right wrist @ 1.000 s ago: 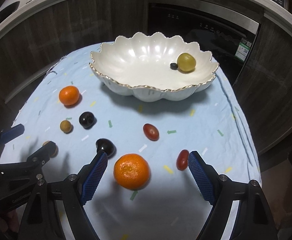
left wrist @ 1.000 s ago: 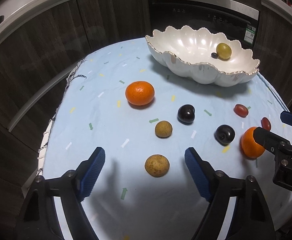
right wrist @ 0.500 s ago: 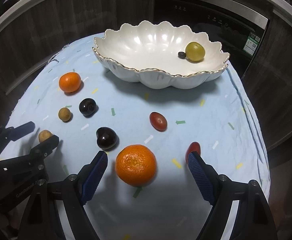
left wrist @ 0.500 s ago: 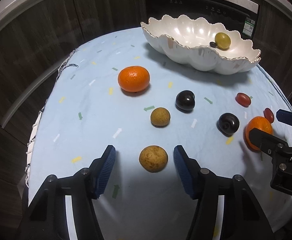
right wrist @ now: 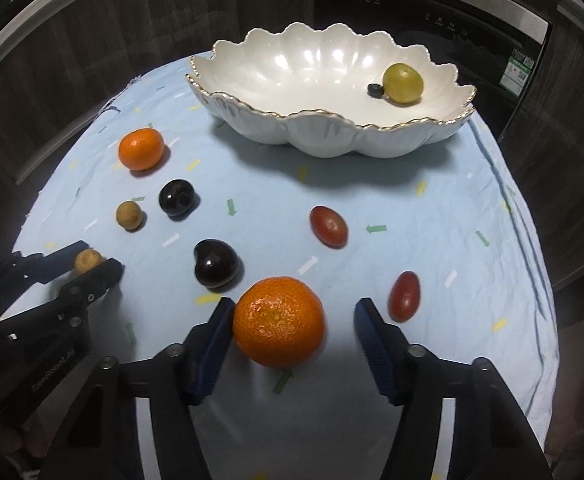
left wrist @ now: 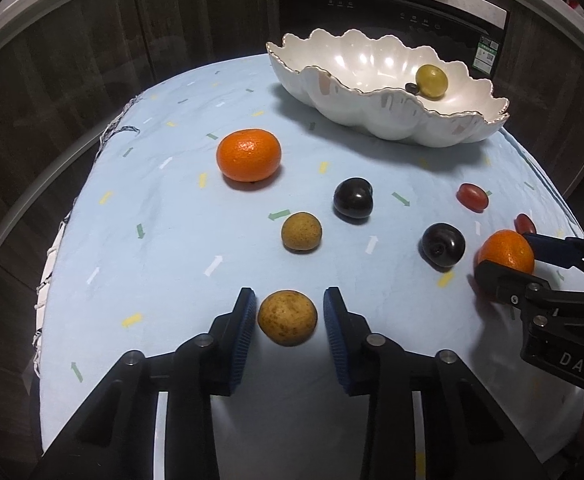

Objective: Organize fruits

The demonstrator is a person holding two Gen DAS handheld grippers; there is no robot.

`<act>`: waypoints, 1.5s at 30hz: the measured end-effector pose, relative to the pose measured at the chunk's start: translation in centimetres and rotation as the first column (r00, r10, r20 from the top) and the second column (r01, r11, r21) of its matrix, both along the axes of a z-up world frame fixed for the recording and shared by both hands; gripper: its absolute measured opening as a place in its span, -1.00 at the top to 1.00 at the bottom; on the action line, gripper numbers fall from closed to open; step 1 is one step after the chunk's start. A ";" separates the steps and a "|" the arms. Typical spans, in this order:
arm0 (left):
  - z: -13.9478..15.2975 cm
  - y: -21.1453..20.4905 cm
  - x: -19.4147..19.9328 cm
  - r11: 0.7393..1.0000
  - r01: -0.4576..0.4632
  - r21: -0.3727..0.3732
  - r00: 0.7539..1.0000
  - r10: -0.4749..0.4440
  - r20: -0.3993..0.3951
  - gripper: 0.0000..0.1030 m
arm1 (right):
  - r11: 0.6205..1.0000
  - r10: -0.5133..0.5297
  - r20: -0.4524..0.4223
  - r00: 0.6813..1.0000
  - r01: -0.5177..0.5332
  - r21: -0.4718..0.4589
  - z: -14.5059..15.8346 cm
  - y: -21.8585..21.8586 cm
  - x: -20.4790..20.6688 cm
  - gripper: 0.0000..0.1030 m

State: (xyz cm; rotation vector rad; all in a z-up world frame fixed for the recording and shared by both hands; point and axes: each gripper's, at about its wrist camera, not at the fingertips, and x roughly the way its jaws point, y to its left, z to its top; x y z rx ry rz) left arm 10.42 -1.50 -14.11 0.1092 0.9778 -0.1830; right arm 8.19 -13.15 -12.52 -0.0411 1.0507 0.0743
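A brown speckled longan (left wrist: 288, 317) lies on the blue cloth between the pads of my left gripper (left wrist: 288, 312). The jaws are closing, and a sliver of cloth still shows beside the right pad. In the right wrist view an orange mandarin (right wrist: 279, 322) sits inside my right gripper (right wrist: 293, 332), whose jaws are closing. Its left pad is at the peel and its right pad stands clear. The white scalloped bowl (right wrist: 331, 136) at the back holds a green grape (right wrist: 403, 83) and a blueberry (right wrist: 375, 90).
Loose on the cloth (left wrist: 152, 220) are a second mandarin (left wrist: 249, 155), a smaller longan (left wrist: 301, 231), two dark plums (left wrist: 353, 199) (left wrist: 443, 245) and two red grape tomatoes (right wrist: 328, 226) (right wrist: 403, 295). Dark cabinets and an oven stand behind the table.
Both grippers' jaws have narrowed around their fruit, the left far more than the right. Neither the longan nor the mandarin has left the cloth.
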 end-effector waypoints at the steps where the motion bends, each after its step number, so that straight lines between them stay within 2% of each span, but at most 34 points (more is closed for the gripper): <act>1: 0.0 0.0 0.0 1.000 0.002 -0.004 1.000 -0.002 0.000 0.38 | 1.000 0.003 -0.001 1.000 -0.003 0.000 0.0 0.0 0.0 -0.10; 6: 0.1 0.2 0.0 1.000 -0.001 -0.006 1.000 0.001 0.000 0.45 | 0.999 0.029 -0.002 1.000 -0.029 0.015 0.0 0.4 -0.1 0.12; 30: 1.1 0.0 -0.2 1.000 0.004 0.002 1.000 -0.004 0.011 0.47 | 0.999 0.010 0.026 1.000 -0.011 0.031 1.0 0.1 -0.3 0.15; 45: 3.0 -0.5 0.5 1.000 0.012 0.000 0.999 -0.012 0.033 0.47 | 1.000 -0.014 0.085 0.996 0.011 0.028 3.4 -0.4 0.1 0.15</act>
